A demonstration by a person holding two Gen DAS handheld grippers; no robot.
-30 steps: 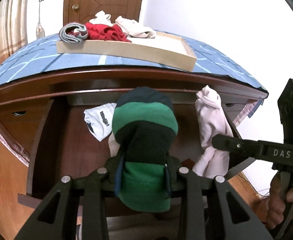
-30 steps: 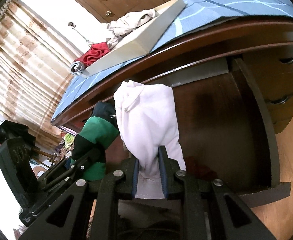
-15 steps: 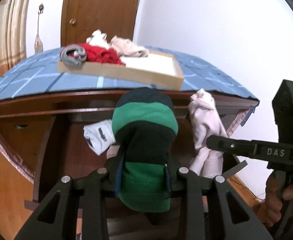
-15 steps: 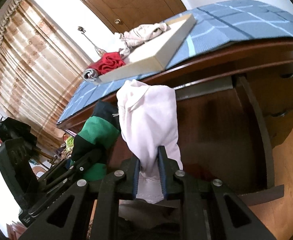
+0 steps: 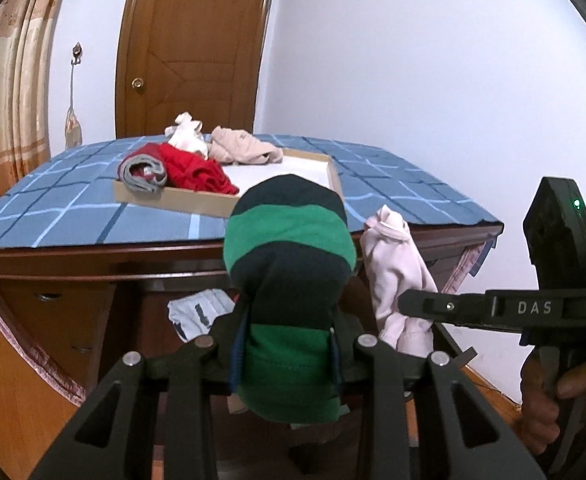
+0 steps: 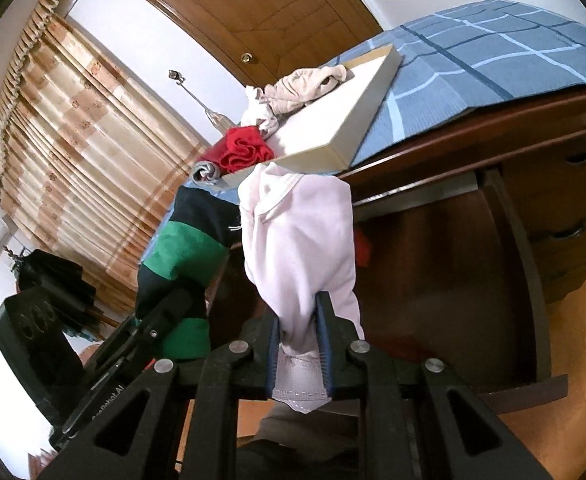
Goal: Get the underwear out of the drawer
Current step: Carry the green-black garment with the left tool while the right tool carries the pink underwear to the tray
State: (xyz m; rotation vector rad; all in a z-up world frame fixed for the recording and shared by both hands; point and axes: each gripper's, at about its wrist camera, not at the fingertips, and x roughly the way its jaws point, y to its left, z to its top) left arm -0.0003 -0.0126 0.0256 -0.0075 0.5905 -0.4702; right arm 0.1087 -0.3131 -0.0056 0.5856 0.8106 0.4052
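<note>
Presently, both tools are loaded: the left gripper has its fingers closed on a green-and-navy striped pair of underwear, and the right gripper has its fingers closed on a pale pink pair, each garment standing up out of its grip and raised above the open drawer. Risk one: the pink pair is pinched only near its waistband, with most of the cloth loose beyond the fingers, so a quick swing could pull it free and drop it back into the drawer or onto the floor. Risk two: the two garments ride just beside each other, the pink one at 3 o'clock of the striped one in the left view, and loose cloth could catch on the other tool. Risk three: the tray on the worktop, at 12 o'clock, is crowded on its left half, so a careless release could land on its rim. Count: two pairs held; four garments in the tray, namely grey, red, white and beige; in the drawer at least one white piece, a red scrap and some cloth half hidden behind the fingers, number uncertain; one tray; one open drawer.
</note>
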